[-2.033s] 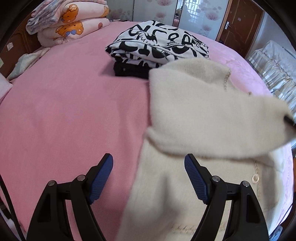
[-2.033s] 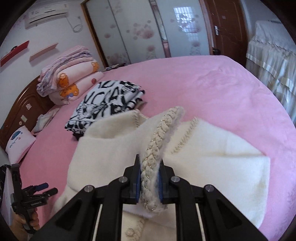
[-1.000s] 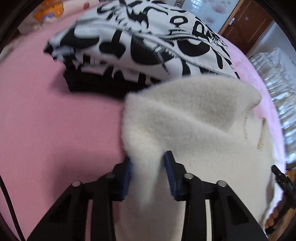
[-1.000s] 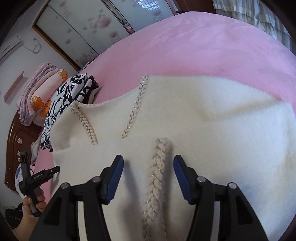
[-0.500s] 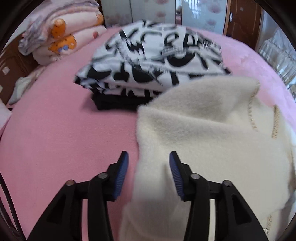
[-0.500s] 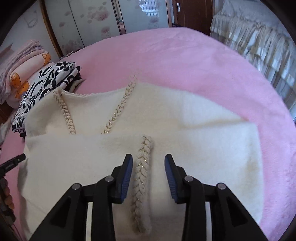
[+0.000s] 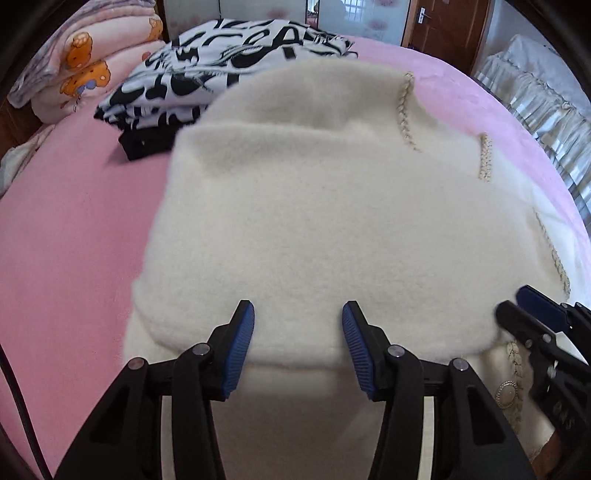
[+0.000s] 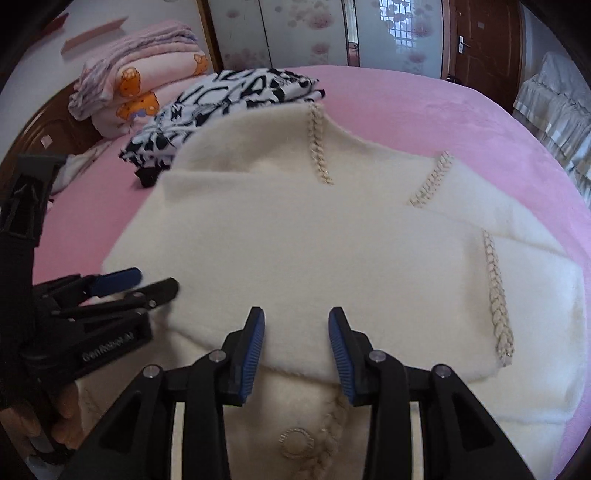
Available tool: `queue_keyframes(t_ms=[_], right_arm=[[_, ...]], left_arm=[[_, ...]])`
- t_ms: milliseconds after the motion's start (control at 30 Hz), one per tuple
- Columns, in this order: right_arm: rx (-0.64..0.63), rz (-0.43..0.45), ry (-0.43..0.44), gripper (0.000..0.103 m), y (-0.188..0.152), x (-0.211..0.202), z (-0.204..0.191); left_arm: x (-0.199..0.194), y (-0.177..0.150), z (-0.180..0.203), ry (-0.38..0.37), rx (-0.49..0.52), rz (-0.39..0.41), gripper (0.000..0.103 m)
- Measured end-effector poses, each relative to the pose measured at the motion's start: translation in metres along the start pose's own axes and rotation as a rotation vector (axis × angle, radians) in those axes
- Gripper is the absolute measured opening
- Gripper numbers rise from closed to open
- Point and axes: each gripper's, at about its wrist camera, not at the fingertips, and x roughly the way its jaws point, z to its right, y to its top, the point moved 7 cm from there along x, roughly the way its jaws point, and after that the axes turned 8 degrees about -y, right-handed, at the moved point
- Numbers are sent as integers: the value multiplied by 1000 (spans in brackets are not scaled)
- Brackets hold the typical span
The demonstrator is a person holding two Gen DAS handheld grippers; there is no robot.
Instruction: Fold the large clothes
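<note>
A fluffy cream jacket with braided gold trim lies on the pink bed, sleeves folded across its body; it also shows in the right wrist view. My left gripper is open, its blue pads either side of the near folded edge, holding nothing. My right gripper is open too, over the same folded edge near the front trim and a round button. Each gripper shows in the other's view: the right gripper at right, the left gripper at left.
A folded black-and-white printed garment on a black one sits just behind the jacket. Folded pink bear-print quilts lie far left by the wooden headboard. The pink bedspread is bare to the left. Wardrobe doors stand behind.
Both grippers released the cream jacket and drew back to its near folded edge. The sleeve the right gripper carried now lies flat across the jacket.
</note>
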Motion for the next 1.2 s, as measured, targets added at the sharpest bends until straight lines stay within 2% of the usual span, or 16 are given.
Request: queue_keyframes(t_ms=[67,133,167,200,233,300,500,533,600,667,700,933,1200], right_arm=[[29,17,-32,33,-7,-2,28],[77,22,-142,33,-14,-3,69],[99,21,-145,33,-19,-4,87],[124,13,-112,26,-23,-4,100],[145,2,-85,14,-28,-4,109],[158,-2,-75,4,-32,-7,119],[210,8,-93,5,-32,-10,117],[242,12,-75,8,-32,-10,117],[295,22,-53,8,-33,-14,118],[312,29,-54,10,-37,-19,118],[315,25,-61,13,-40,-21,118],[361,16,-40,15,-53,-29,124],[384,6,-22,15,-63,-38,124]], left_arm=[[-4,2,-7,-1,-5,-1,48],[-6,4,-15,12,3,3,46],[-7,5,-20,14,5,2,46],[-4,6,-25,9,3,-3,46],[-2,7,-30,-4,-3,-6,46],[-2,8,-34,-23,-16,-7,46],[0,3,-32,-23,-10,-18,50],[0,2,-30,-29,-10,-22,55],[1,2,-26,-45,-11,-30,64],[0,1,-22,-59,-10,-32,77],[0,-1,-21,-61,-10,-32,79],[-5,-9,-16,-33,-21,-18,81],[-14,-24,-13,-79,-51,-48,82]])
